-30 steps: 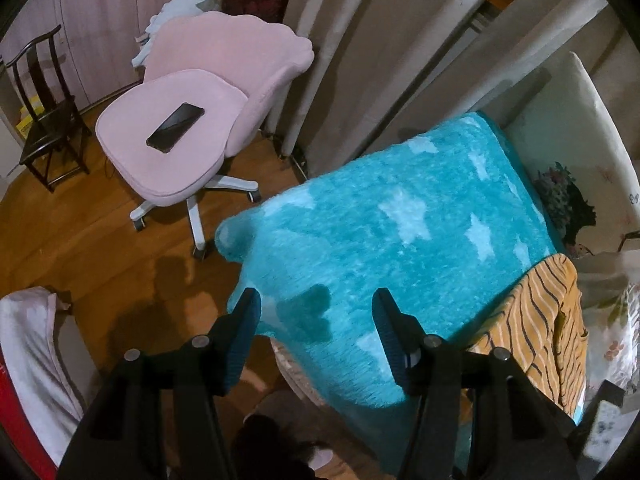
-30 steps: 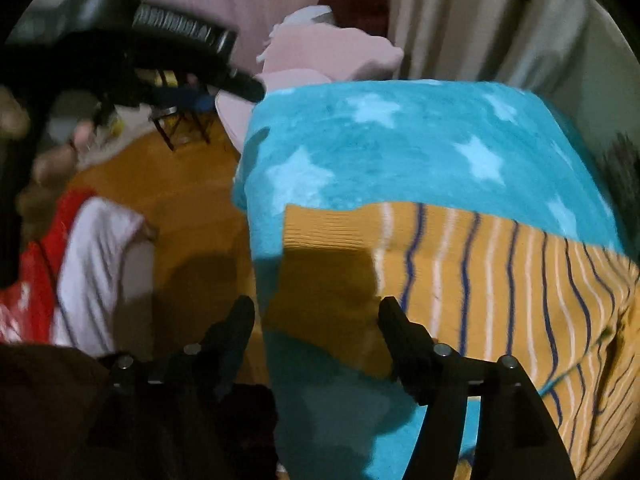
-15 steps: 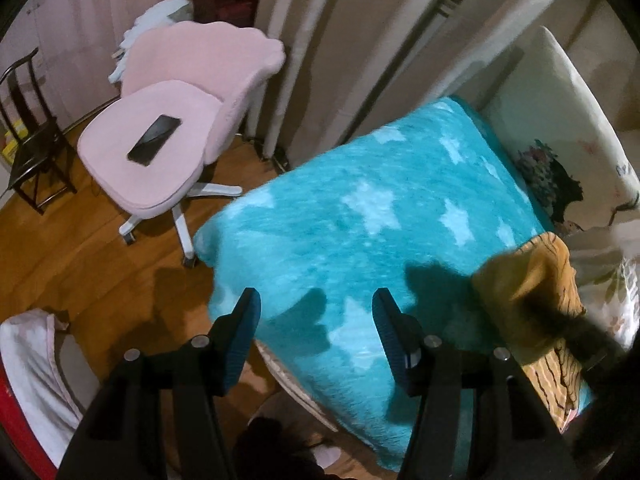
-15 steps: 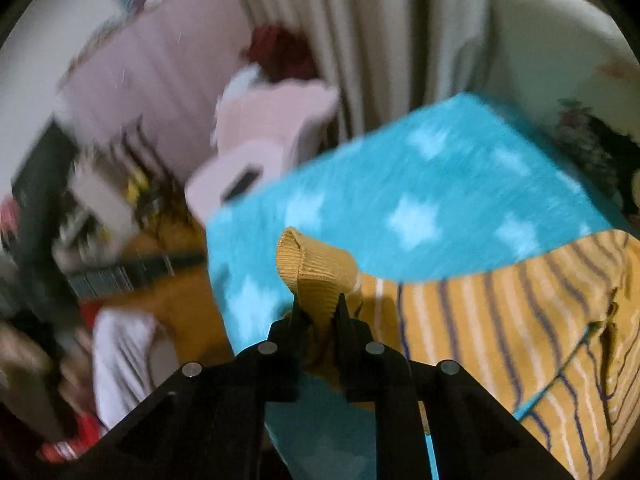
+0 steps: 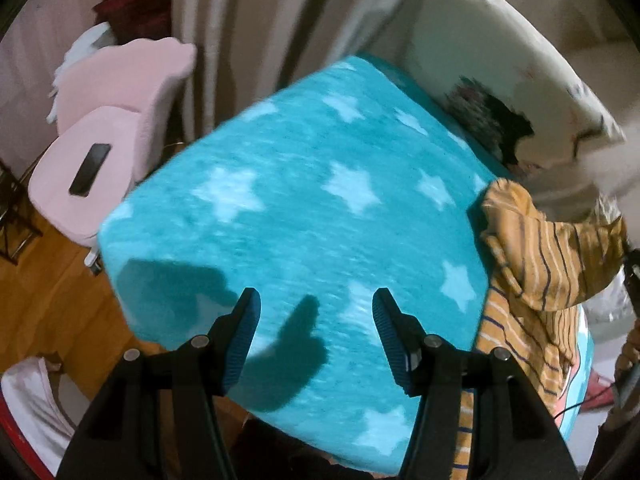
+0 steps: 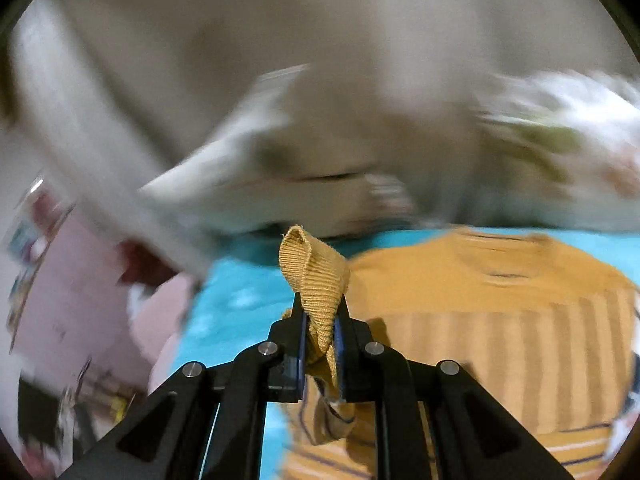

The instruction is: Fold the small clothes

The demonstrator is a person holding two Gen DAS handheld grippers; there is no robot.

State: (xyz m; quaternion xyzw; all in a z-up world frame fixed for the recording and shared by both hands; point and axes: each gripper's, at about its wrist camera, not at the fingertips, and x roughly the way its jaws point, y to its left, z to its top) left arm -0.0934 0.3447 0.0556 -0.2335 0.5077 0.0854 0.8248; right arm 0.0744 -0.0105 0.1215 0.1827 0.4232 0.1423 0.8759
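Lifted off blanket now: sweater hem pinched in right gripper; left gripper wide, empty.

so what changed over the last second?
Right gripper closed on the striped top's hem and has pulled it up and over; the top now sits bunched at the blanket's right edge. Left gripper stayed open and empty over the blanket.
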